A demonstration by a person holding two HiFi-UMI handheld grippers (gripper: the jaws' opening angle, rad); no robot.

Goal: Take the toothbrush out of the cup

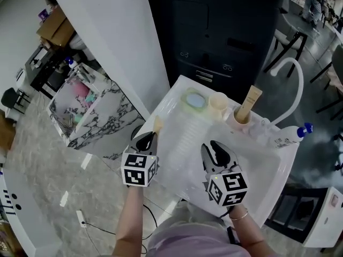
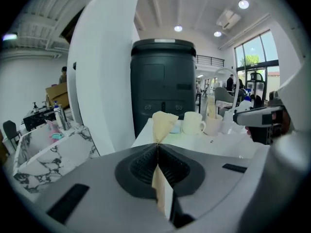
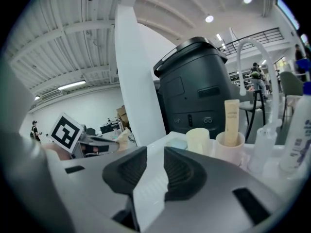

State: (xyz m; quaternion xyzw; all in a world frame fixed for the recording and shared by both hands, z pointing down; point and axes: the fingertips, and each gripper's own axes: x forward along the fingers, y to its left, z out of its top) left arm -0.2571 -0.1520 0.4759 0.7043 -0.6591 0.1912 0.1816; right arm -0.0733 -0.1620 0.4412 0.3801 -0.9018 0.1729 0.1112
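Toothbrush out of the cup, in the left hand-held gripper

The left hand-held gripper is clamped on a slim cream piece, seemingly the toothbrush, at the left edge of the white surface, well apart from the cup, where a tube stands. The right hand-held gripper hovers over the surface, jaws apart and empty.
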